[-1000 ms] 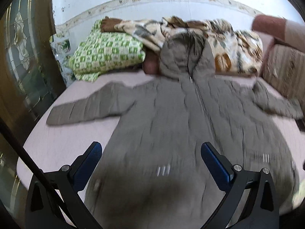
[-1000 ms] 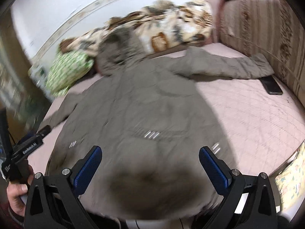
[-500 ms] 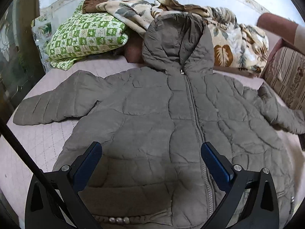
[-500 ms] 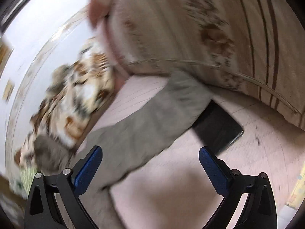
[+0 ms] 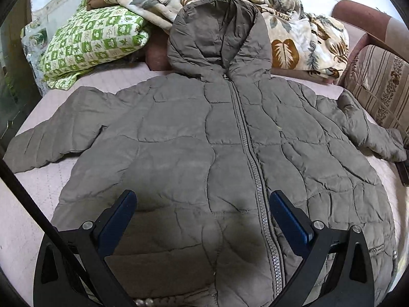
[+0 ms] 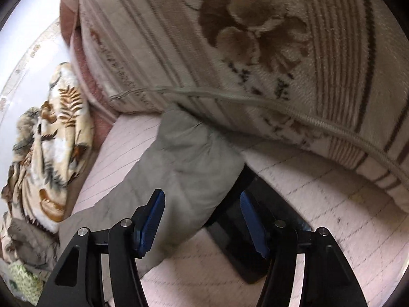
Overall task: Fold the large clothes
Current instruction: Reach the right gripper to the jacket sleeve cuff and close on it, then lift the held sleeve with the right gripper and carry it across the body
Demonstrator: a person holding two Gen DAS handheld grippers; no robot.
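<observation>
**A:** Jacket (image 5: 204, 153) first: in the left wrist view, where did it lie, and why that way?

**B:** It lay face up and zipped on the pink bed sheet (image 5: 30, 204), hood (image 5: 217, 35) at the far end against the leaf-print blanket (image 5: 306, 38), 1 sleeve out to the left and 1 to the right. Spread flat like that, I judged, so each sleeve could be folded in over the body.

**A:** And the left gripper (image 5: 203, 220)?

**B:** It hung over the near hem with its jaws wide apart, holding nothing. Probably waiting there to take the hem or steady the body.

**A:** Anything else?

**B:** A green checked pillow (image 5: 94, 41) sat far left.

**A:** Now the right wrist view.

**B:** The right gripper (image 6: 202, 220) was low over the cuff of the right sleeve (image 6: 184, 168), jaws parted, 1 finger on each side of the cuff, not yet clamped. The cuff lay near the striped cushion (image 6: 255, 51) and partly over a dark phone (image 6: 245, 245).

**A:** Why there?

**B:** The cuff seemed the handiest hold for swinging the sleeve inward. The phone beneath could get nipped or dragged.
</observation>
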